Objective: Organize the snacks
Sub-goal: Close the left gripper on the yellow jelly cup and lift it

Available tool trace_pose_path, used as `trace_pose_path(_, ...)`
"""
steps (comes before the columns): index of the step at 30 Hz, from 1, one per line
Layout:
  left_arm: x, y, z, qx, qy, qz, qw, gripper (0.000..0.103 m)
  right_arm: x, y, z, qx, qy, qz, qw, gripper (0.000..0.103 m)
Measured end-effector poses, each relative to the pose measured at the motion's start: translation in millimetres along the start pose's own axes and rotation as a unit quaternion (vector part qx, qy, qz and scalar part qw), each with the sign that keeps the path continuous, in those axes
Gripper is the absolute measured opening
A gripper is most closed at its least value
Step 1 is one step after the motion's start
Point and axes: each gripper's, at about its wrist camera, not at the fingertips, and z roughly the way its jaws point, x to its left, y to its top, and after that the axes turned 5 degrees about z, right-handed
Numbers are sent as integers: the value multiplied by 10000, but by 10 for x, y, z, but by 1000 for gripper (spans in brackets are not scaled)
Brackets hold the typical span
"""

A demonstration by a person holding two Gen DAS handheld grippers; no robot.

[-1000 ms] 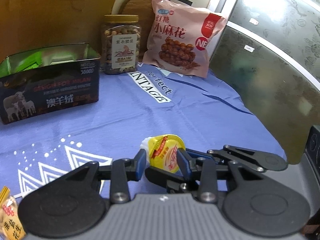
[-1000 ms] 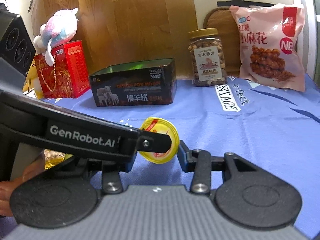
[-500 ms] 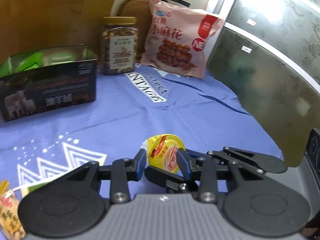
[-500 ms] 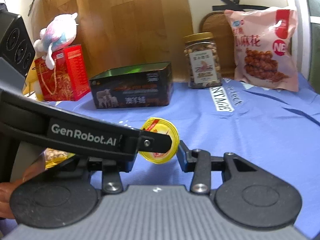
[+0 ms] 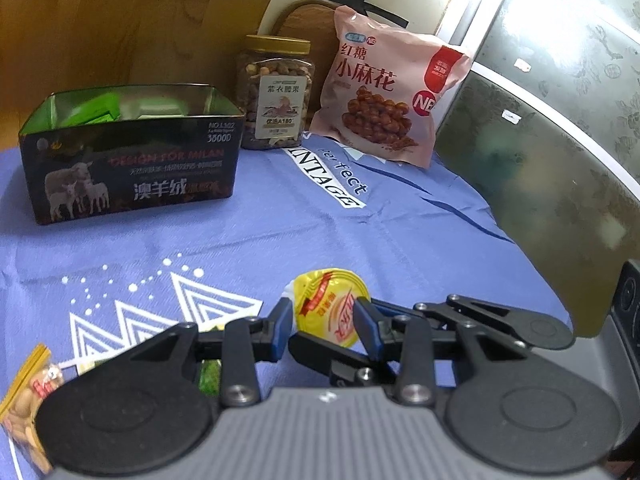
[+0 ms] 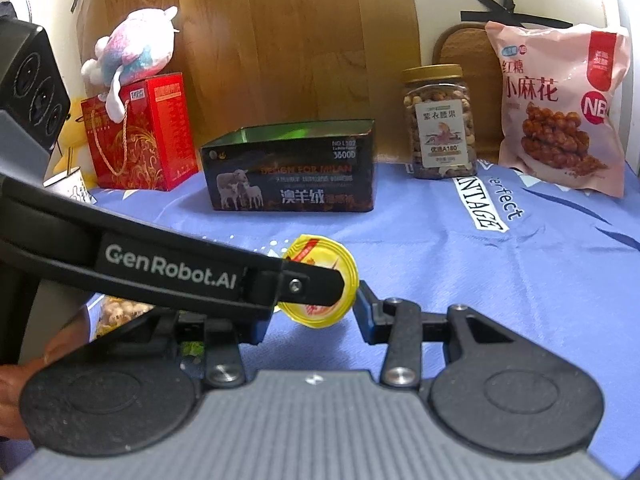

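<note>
A small yellow-lidded jelly cup [image 5: 329,307] sits between the blue pads of my left gripper [image 5: 325,320], which is shut on it just above the blue cloth. In the right wrist view the same cup [image 6: 320,286] lies between my right gripper's [image 6: 316,312] pads, with the left gripper's arm [image 6: 168,272] crossing in front; the right jaws stand wider than the cup. A dark open tin box [image 5: 132,152] with green packets inside stands at the back, also in the right wrist view [image 6: 292,168].
A nut jar [image 5: 276,92] and a pink snack bag [image 5: 384,92] stand behind the box. A red gift bag [image 6: 140,136] with a plush toy [image 6: 132,48] is back left. Peanut packets [image 5: 28,396] lie near left.
Both grippers have kept their hold position around the cup while the views shifted slightly; the tin box now appears nearer and more central in the left wrist view.
</note>
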Motion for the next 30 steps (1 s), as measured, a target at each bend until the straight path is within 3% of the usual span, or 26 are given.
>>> trace_pose_path(21,14,0,-45,-91,-39,-28,9999,34,73,16,-22,-23,-88,-76,9999,45)
trace_pose_path(30,54,42,-138,-209,194,-108,9995,34,120,37,19,-120,45,-6,9999,45)
